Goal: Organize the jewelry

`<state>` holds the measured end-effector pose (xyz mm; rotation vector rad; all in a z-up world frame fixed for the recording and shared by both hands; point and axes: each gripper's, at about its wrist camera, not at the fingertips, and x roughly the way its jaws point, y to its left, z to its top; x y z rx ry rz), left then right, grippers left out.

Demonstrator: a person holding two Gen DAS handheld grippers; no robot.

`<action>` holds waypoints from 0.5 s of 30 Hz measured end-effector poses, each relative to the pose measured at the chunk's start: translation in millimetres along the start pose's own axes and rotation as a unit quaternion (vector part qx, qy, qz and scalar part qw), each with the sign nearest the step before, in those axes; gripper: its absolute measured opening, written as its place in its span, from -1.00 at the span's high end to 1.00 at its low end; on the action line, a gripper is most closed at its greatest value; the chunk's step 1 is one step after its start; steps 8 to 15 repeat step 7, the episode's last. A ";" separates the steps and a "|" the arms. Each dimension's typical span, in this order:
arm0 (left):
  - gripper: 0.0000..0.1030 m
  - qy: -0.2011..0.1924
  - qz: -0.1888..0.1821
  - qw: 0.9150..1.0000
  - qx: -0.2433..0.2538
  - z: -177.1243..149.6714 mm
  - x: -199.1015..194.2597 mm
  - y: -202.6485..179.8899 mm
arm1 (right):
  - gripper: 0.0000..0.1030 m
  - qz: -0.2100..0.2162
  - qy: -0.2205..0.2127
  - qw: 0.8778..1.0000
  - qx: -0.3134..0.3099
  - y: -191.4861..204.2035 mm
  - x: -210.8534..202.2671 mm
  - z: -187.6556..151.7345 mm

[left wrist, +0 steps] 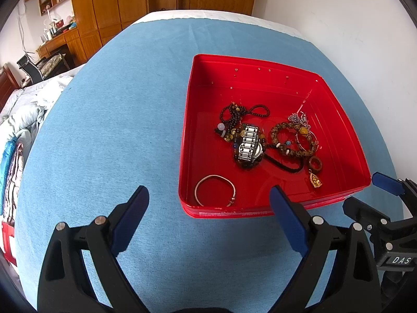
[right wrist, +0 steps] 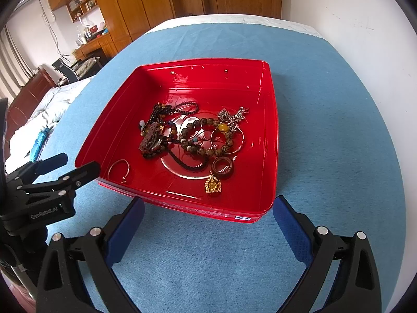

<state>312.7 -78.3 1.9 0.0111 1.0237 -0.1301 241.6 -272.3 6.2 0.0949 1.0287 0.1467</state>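
Surface [left wrist: 104, 130]: lying under a blue cloth, filling most of both views.
Box [right wrist: 271, 130]: red, sitting open at centre frame in the right wrist view.
Left gripper [left wrist: 208, 208]: hovering at the box's near edge, jaws standing wide apart, empty.
Right gripper [right wrist: 208, 216]: hovering before the box, jaws standing wide apart, empty.
Jewelry [right wrist: 192, 138]: lying tangled inside the box.
Watch [left wrist: 250, 143]: resting on beads.
Bangle [left wrist: 215, 190]: lying alone near the box's lower left corner.

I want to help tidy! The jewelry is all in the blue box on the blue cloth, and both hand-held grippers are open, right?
Not quite: the box is red, not blue, as both wrist views show. The jewelry is inside it on the blue cloth, and both the left hand-held gripper and right hand-held gripper are open.
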 end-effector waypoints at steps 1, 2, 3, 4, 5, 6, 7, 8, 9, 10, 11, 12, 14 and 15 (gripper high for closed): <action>-0.80 0.000 0.000 1.000 0.000 0.3 0.1 -0.3 | -0.92 0.000 0.000 1.000 0.000 0.1 0.8 -0.3; -0.80 0.000 0.000 1.000 0.000 0.3 0.1 -0.2 | -0.92 0.000 0.001 1.000 0.000 0.2 1.4 -0.5; -0.80 0.001 0.000 1.000 0.000 0.3 0.1 -0.2 | -0.92 0.000 0.001 1.000 0.000 0.0 1.3 -0.8; -0.80 0.001 -0.001 1.000 0.000 0.0 0.3 -0.3 | -0.92 0.000 0.001 1.000 -0.001 0.2 1.3 -0.5; -0.80 0.001 0.000 1.000 -0.001 -0.3 0.1 -0.4 | -0.92 0.000 0.000 1.000 -0.001 0.0 1.3 -1.2; -0.80 0.000 0.000 1.000 -0.001 0.0 0.4 -0.3 | -0.92 0.000 0.001 1.000 -0.001 0.1 1.3 -0.7; -0.80 0.000 0.001 1.000 -0.001 -0.2 0.4 -0.5 | -0.92 0.000 0.001 1.000 -0.001 0.2 1.2 -0.4; -0.80 0.000 0.001 1.000 -0.001 -0.2 0.4 -0.5 | -0.92 0.000 0.001 1.000 -0.001 0.2 1.2 -0.4; -0.80 0.000 0.001 1.000 -0.001 -0.2 0.4 -0.5 | -0.92 0.000 0.001 1.000 -0.001 0.2 1.2 -0.4; -0.80 0.000 0.001 1.000 -0.001 -0.2 0.4 -0.5 | -0.92 0.000 0.001 1.000 -0.001 0.2 1.2 -0.4; -0.80 0.000 0.001 1.000 -0.001 -0.2 0.4 -0.5 | -0.92 0.000 0.001 1.000 -0.001 0.2 1.2 -0.4; -0.80 0.000 0.001 1.000 -0.001 -0.2 0.4 -0.5 | -0.92 0.000 0.001 1.000 -0.001 0.2 1.2 -0.4; -0.80 0.000 0.001 1.000 -0.001 -0.2 0.4 -0.5 | -0.92 0.000 0.001 1.000 -0.001 0.2 1.2 -0.4; -0.80 0.000 0.001 1.000 -0.001 -0.2 0.4 -0.5 | -0.92 0.000 0.001 1.000 -0.001 0.2 1.2 -0.4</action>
